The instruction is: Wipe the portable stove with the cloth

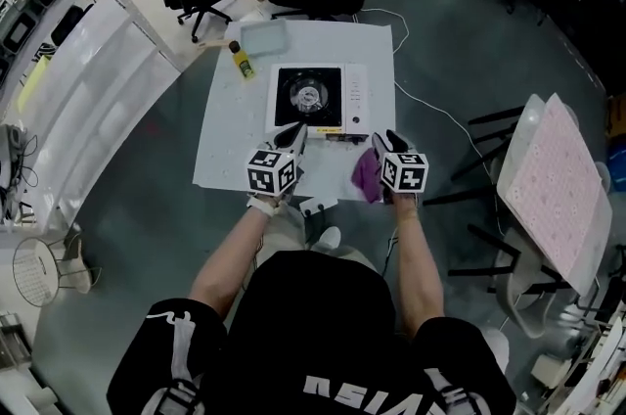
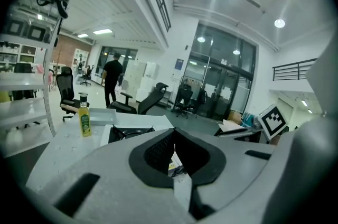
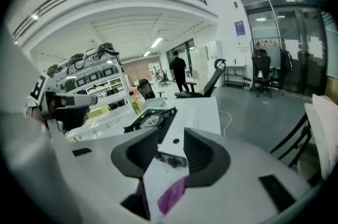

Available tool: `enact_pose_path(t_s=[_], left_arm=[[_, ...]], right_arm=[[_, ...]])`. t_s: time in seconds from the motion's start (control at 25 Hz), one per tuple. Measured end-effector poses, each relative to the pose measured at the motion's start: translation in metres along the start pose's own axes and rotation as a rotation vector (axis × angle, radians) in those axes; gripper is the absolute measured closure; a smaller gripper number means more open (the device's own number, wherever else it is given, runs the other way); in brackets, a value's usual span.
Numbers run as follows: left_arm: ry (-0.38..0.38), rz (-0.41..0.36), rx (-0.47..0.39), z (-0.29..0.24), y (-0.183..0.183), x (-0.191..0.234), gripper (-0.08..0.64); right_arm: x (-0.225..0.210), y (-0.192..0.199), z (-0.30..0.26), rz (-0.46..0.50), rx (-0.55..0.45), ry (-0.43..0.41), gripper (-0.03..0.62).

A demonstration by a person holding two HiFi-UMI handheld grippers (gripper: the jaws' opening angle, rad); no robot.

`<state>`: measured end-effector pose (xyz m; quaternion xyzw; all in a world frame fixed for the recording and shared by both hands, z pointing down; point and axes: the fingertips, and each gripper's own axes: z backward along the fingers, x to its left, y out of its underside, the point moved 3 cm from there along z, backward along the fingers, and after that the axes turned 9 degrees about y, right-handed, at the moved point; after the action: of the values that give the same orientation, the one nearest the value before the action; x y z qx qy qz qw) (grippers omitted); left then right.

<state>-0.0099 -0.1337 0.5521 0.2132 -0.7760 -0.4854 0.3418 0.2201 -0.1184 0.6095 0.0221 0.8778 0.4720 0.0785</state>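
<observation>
Left gripper (image 1: 293, 135) is clenched, right gripper (image 1: 384, 141) released by the cloth (image 1: 365, 174) at the desk's (image 1: 377, 51) near edge; a careless brush could push it off.

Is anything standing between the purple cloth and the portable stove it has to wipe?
Nothing visible does: the purple cloth sits near the table's front edge, with only bare white surface between it and the portable stove.

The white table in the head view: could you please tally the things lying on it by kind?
portable stove: 1
yellow bottle: 1
shallow tray: 1
purple cloth: 1
Total: 4
</observation>
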Motion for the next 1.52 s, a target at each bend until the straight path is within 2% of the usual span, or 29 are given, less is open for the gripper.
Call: enact_pose_path(t_s=[0.2, 0.32, 0.48, 0.64, 0.92, 1.52], left_arm=[[-0.067, 0.017, -0.074, 0.02, -0.032, 0.008, 0.551], [-0.117, 0.035, -0.099, 0.034, -0.041, 0.008, 0.551], [-0.161, 0.021, -0.152, 0.055, -0.058, 0.01, 0.551], [-0.169, 0.001, -0.188, 0.069, -0.072, 0.005, 0.551], [-0.151, -0.024, -0.196, 0.08, -0.082, 0.0, 0.551], [-0.151, -0.028, -0.182, 0.08, -0.075, 0.003, 0.551]], right_arm=[[0.019, -0.061, 0.021, 0.046, -0.125, -0.016, 0.495], [0.021, -0.078, 0.037, 0.059, -0.163, 0.019, 0.567], [0.029, -0.097, 0.046, 0.074, -0.21, 0.023, 0.581], [0.036, -0.103, 0.052, 0.054, -0.231, -0.003, 0.581], [0.053, -0.104, 0.053, 0.067, -0.236, -0.041, 0.581], [0.06, -0.101, 0.054, 0.103, -0.226, -0.058, 0.583]])
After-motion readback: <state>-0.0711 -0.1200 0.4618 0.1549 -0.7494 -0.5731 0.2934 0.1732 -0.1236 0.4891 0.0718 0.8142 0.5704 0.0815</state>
